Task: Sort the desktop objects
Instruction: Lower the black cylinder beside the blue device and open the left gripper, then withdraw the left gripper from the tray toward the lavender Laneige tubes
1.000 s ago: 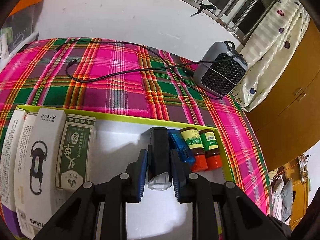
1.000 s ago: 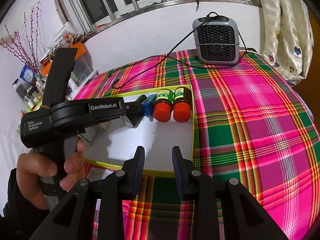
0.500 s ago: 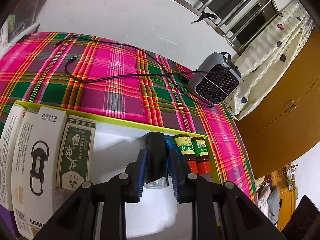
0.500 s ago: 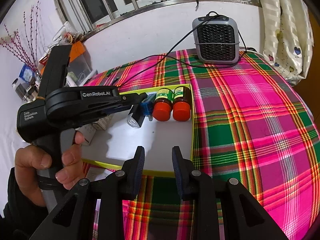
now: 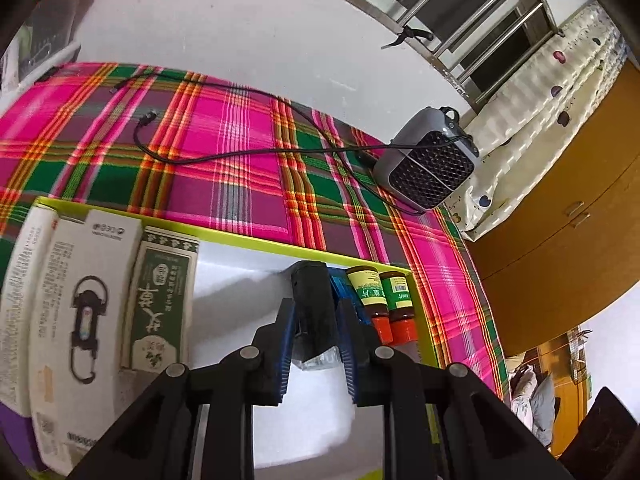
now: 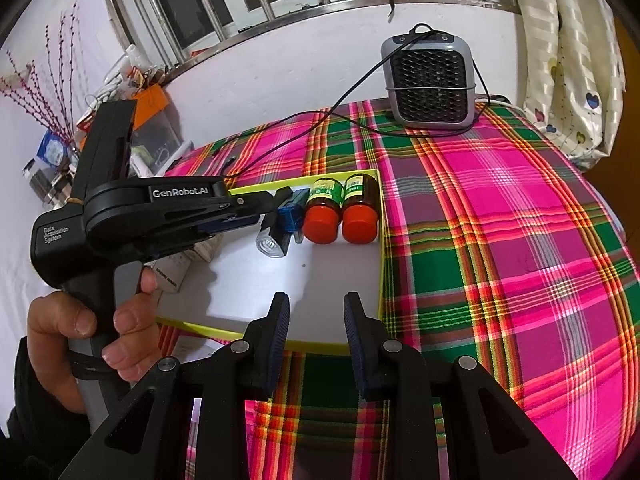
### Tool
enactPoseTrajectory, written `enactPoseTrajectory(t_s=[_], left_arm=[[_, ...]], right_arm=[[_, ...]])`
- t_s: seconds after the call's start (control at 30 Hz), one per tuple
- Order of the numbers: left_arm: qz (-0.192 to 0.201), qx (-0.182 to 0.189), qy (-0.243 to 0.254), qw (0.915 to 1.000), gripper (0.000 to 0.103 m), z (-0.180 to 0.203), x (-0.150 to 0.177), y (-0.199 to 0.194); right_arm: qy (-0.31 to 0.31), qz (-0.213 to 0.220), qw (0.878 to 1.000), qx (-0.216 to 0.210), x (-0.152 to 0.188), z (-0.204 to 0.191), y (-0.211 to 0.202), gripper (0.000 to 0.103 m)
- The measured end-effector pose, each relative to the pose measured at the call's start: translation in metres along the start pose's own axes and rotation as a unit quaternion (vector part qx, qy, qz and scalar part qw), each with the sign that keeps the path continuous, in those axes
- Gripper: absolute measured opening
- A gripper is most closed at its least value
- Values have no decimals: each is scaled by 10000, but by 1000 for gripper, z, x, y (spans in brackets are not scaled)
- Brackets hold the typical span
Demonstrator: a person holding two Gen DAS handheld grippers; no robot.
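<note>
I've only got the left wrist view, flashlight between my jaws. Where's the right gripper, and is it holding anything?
Observer: The right gripper is empty, with its jaws open, poised over the tray's near rim.
Operator: Which way is the flashlight's lens facing?
Observer: The flashlight points its lens toward the right gripper. The left gripper is closing its jaws with the flashlight between them.
Operator: What's off to the left, past the table?
Observer: Bare branches with pink buds stand against the wall there.
</note>
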State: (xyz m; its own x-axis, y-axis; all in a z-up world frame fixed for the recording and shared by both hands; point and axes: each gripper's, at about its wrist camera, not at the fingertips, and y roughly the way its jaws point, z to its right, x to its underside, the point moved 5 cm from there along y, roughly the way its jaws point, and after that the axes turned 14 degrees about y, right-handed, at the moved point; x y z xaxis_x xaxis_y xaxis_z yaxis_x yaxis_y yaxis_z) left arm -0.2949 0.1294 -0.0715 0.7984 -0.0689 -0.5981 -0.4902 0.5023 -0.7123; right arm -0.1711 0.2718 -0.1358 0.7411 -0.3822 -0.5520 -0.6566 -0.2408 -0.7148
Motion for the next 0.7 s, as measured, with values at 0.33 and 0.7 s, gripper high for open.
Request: enactPoseTrajectory(t_s=[0.33,0.7], left_arm=[[179,-64,381,9991,22,12,31,-46],[292,-453,698,9961,22,13,78,-89]], right_arm=[[-73,21,10000,-18,7,-5,-9,30],[-215,-119,9996,-167,32,-19,-15,30]])
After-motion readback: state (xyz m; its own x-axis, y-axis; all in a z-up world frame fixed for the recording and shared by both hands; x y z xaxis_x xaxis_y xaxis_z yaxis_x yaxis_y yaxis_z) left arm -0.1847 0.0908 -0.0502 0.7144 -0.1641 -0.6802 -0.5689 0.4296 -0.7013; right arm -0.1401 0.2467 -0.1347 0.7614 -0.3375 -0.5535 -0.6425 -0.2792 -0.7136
